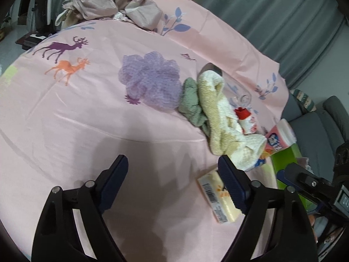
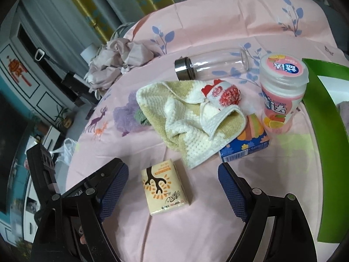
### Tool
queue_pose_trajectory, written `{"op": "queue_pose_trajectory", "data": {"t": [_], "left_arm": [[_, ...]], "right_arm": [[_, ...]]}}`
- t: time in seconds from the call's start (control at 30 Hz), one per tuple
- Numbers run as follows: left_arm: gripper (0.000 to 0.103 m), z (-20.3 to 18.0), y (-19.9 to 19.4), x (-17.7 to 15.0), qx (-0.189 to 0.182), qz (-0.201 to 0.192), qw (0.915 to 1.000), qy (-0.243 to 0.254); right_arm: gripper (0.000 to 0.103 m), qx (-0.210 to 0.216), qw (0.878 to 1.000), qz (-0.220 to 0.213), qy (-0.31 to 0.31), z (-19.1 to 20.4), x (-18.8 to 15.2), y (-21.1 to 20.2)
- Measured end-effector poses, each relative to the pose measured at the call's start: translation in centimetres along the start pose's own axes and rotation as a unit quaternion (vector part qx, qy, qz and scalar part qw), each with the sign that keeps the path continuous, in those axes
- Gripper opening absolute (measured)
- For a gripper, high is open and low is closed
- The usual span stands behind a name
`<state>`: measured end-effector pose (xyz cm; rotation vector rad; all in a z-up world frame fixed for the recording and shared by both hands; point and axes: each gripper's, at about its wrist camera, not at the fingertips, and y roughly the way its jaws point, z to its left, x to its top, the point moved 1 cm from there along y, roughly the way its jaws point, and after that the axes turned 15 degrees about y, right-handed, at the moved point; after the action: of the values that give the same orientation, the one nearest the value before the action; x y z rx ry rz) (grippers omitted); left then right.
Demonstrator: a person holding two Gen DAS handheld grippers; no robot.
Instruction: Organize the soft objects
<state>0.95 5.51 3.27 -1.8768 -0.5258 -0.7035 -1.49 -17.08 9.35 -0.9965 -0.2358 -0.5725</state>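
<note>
A yellow-and-white towel point(image 2: 185, 113) lies crumpled on the pink cloth, also in the left wrist view point(image 1: 220, 118). A purple mesh bath pouf point(image 1: 150, 80) and a green cloth point(image 1: 190, 100) lie left of it; both peek out behind the towel in the right wrist view, the pouf point(image 2: 124, 115) and the cloth point(image 2: 140, 118). A tissue pack point(image 2: 165, 187) lies between my right gripper's fingers. My right gripper point(image 2: 173, 187) is open above it. My left gripper point(image 1: 173, 181) is open and empty over bare cloth; the tissue pack point(image 1: 218, 198) lies by its right finger.
A clear bottle point(image 2: 211, 65), a pink jar point(image 2: 281, 96), a blue box point(image 2: 246, 146) and a small red-and-white bottle point(image 2: 224, 93) sit around the towel. A green bin point(image 2: 322, 131) stands at the right. Crumpled fabric point(image 1: 111, 2) lies at the far edge.
</note>
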Motion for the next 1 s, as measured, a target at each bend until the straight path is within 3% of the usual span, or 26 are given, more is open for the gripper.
{"op": "queue_pose_trajectory", "data": {"t": [0.57,0.77,0.9,1.0], "left_arm": [[0.077,-2.6,0.3,-0.3,-0.033,0.0,0.9986,0.042],[0.06,-3.1,0.4,-0.7,-0.041,0.003,0.998,0.047],[0.042,-4.1,0.9,-1.1,-0.074,0.014,0.9962,0.044],[0.036,-5.6,1.3,-1.6,-0.094,0.024,0.9932,0.064]], "right_arm": [[0.077,-0.008,1.0,0.008,0.008,-0.6,0.1,0.8],[0.066,-0.013,1.0,0.012,0.006,-0.6,0.1,0.9],[0.065,-0.003,0.999,0.024,0.021,-1.3,0.4,1.1],[0.065,0.017,0.998,0.045,0.04,-1.9,0.5,1.7]]}}
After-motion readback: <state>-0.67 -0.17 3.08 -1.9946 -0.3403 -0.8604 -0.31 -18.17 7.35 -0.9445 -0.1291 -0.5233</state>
